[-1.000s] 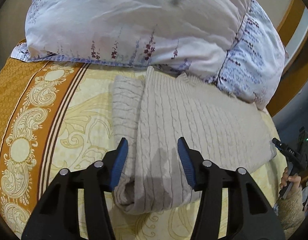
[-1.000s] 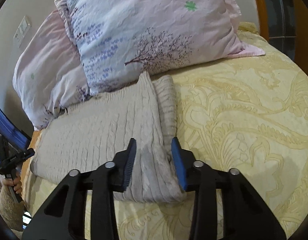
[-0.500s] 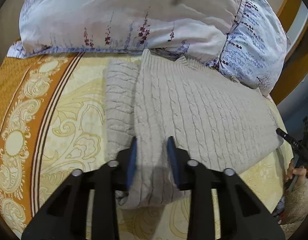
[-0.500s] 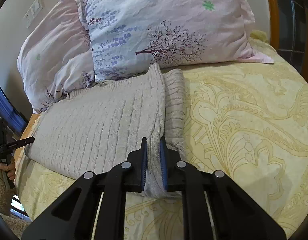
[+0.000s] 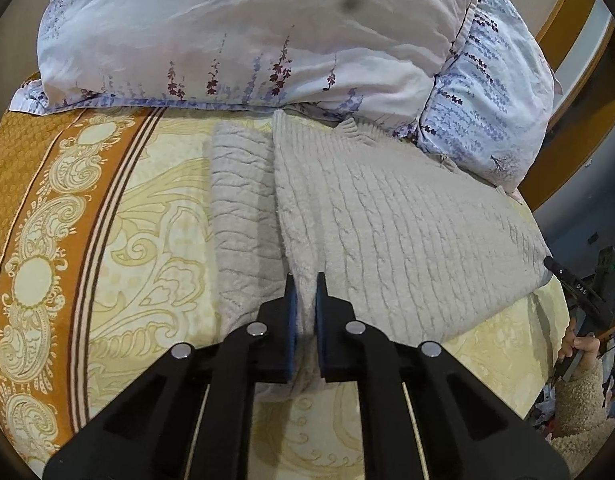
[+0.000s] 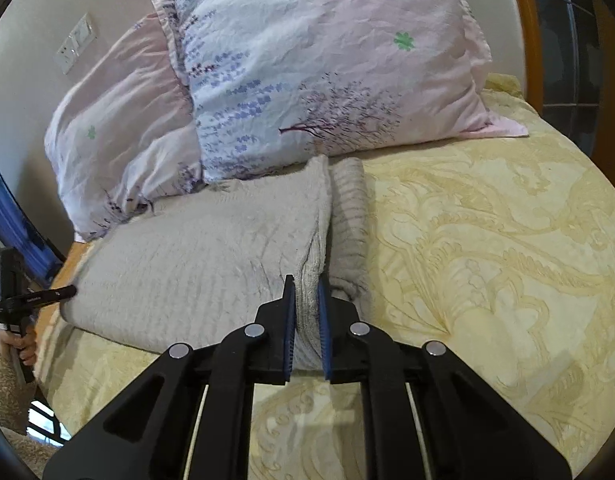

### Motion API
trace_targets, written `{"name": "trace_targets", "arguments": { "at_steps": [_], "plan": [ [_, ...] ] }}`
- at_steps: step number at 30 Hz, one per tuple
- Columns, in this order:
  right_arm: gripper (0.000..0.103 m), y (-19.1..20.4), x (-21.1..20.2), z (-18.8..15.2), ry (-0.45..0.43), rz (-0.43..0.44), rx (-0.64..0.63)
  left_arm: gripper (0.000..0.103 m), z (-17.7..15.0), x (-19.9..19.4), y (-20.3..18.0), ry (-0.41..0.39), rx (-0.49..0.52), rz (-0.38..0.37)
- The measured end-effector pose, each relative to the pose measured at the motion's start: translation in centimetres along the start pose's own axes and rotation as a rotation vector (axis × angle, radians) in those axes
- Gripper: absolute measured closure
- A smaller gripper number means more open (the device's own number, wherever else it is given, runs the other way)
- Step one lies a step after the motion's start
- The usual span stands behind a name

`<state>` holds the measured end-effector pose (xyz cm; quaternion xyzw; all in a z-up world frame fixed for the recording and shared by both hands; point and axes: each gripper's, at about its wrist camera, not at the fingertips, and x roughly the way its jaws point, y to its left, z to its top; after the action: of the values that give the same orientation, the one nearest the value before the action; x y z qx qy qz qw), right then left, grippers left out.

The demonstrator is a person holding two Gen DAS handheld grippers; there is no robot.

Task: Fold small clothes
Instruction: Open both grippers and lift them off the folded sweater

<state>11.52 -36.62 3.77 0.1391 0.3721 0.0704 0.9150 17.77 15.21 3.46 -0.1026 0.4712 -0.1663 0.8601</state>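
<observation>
A beige cable-knit sweater (image 5: 387, 224) lies flat on the bed below the pillows, a sleeve folded along each side. My left gripper (image 5: 305, 284) is shut on the sweater's near left corner, the fabric pinched up between the blue pads (image 5: 292, 320). In the right wrist view the sweater (image 6: 195, 264) spreads to the left, and my right gripper (image 6: 306, 284) is shut on its near right corner, with the folded sleeve (image 6: 349, 220) just to its right. The other gripper shows at the edge of each view, at the far right (image 5: 579, 292) and at the far left (image 6: 31, 300).
Two floral pillows (image 5: 247, 28) (image 6: 327, 72) lean against the wall behind the sweater. The yellow patterned bedspread (image 6: 487, 260) stretches to the right, with an orange border (image 5: 31, 220) on the left. A wooden bed frame (image 6: 527, 40) stands at the back right.
Both grippers went from open around the sweater's near corners to shut on them. The pinched fabric now bunches up between the pads.
</observation>
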Motion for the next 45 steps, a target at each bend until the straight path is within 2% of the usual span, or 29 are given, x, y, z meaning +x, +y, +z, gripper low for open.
{"name": "trace_targets", "arguments": {
  "at_steps": [8, 11, 13, 16, 19, 21, 24, 27, 32, 36, 39, 45],
  "plan": [
    [0.091, -0.5, 3.1, -0.4, 0.093, -0.124, 0.014, 0.095, -0.8, 0.9, 0.7, 0.018, -0.009, 0.013],
    [0.086, -0.3, 2.9, -0.4, 0.101, -0.130, 0.031, 0.089, -0.6, 0.6, 0.4, 0.014, 0.001, 0.023],
    [0.077, -0.4, 2.5, -0.3, 0.100, -0.126, 0.048, 0.073, -0.3, 0.0, 0.3, -0.001, 0.002, 0.022],
    [0.066, 0.1, 1.0, 0.2, 0.038, -0.155, 0.048, 0.052, 0.4, -1.3, -0.3, -0.058, 0.001, 0.015],
    [0.052, 1.5, 0.1, 0.9, -0.011, -0.131, 0.004, 0.043, 0.7, -1.9, -1.6, -0.099, 0.029, 0.012],
    [0.049, 2.8, 0.4, 1.2, -0.007, -0.117, -0.042, 0.038, 0.8, -1.7, -2.9, -0.112, 0.058, 0.020],
    [0.049, 5.0, 1.9, 1.4, 0.030, -0.100, -0.098, 0.036, 0.9, -0.8, -4.7, -0.099, 0.101, 0.018],
    [0.049, 6.4, 3.5, 1.4, 0.069, -0.091, -0.113, 0.032, 0.8, 0.2, -5.9, -0.084, 0.132, 0.052],
    [0.049, 8.0, 4.8, 1.6, 0.081, -0.104, -0.142, 0.027, 0.7, 1.7, -6.6, -0.054, 0.128, 0.094],
    [0.041, 8.8, 5.7, 1.6, 0.102, -0.117, -0.157, 0.026, 0.6, 3.1, -6.3, -0.014, 0.115, 0.123],
    [0.036, 8.9, 7.0, 1.1, 0.150, -0.142, -0.171, 0.026, 0.4, 3.8, -5.8, 0.005, 0.093, 0.125],
    [0.032, 8.9, 7.3, 0.7, 0.149, -0.155, -0.194, 0.019, 0.3, 4.1, -5.6, 0.007, 0.088, 0.115]
  ]
}}
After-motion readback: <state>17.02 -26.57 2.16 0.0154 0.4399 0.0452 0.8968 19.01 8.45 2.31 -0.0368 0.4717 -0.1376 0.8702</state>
